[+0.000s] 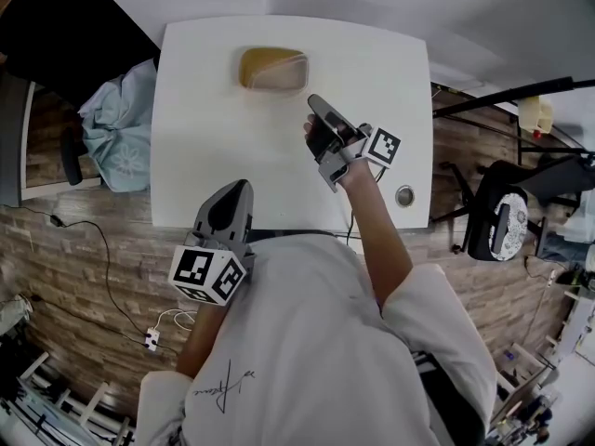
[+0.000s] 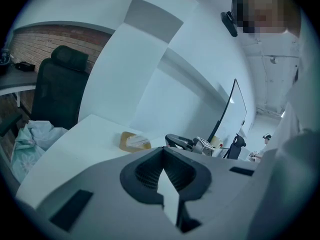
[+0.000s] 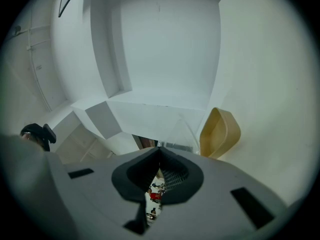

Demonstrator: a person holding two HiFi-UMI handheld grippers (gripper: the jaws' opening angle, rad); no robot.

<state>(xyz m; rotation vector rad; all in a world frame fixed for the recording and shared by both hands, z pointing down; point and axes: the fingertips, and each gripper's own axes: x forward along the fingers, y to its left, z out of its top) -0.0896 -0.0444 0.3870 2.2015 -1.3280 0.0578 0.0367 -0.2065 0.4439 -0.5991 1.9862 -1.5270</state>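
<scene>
Dish (image 1: 273,70), tan, near right tongs (image 1: 316,105)

table (image 1: 214,110): plain white top.
container (image 1: 272,70): tan-yellow body, clear pale lid.
left gripper (image 1: 238,190): light grey shell, dark grey ribbed pads.
left marker cube (image 1: 206,274): white faces, black square patterns.
right gripper (image 1: 316,103): dark grey to black jaws, light grey frame.
right marker cube (image 1: 384,146): white, black square pattern.
shirt (image 1: 316,342): white, small dark script mark.
cloth (image 1: 121,124): pale blue, faint white flower print.
floor (image 1: 93,249): brown, brick-like pattern.
chair (image 2: 60,86): black.
grommet (image 1: 404,195): silver-grey ring.
</scene>
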